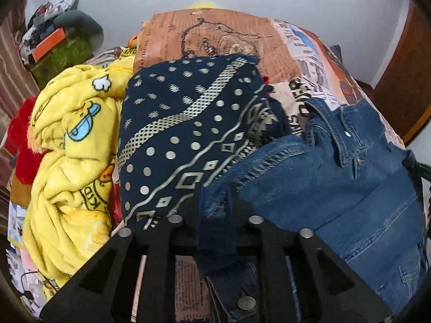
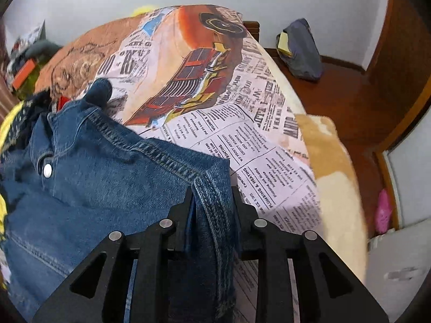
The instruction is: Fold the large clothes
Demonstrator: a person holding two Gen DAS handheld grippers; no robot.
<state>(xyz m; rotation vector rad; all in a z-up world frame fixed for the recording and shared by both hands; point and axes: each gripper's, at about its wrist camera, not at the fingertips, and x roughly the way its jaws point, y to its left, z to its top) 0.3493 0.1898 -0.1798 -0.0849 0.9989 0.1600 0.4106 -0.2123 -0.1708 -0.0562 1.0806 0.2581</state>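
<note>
Both the left gripper (image 1: 215, 204) and right gripper (image 2: 212, 202) are clamped on the denim jacket's (image 1: 336, 188) edges.

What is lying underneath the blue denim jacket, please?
The blue denim jacket lies on a newspaper-print bed cover showing a red vintage car. At its left edge, navy patterned cloth lies against it. Anything beneath its middle is hidden.

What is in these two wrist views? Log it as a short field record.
setting: bed with newspaper-print bedsheet
garment in work: denim jacket
left hand-held gripper: shut on a frayed edge of the denim jacket
right hand-held gripper: shut on a stitched hem of the denim jacket
beside the jacket: navy patterned cloth, yellow cartoon blanket
fold state: jacket bunched, not yet laid flat
</note>
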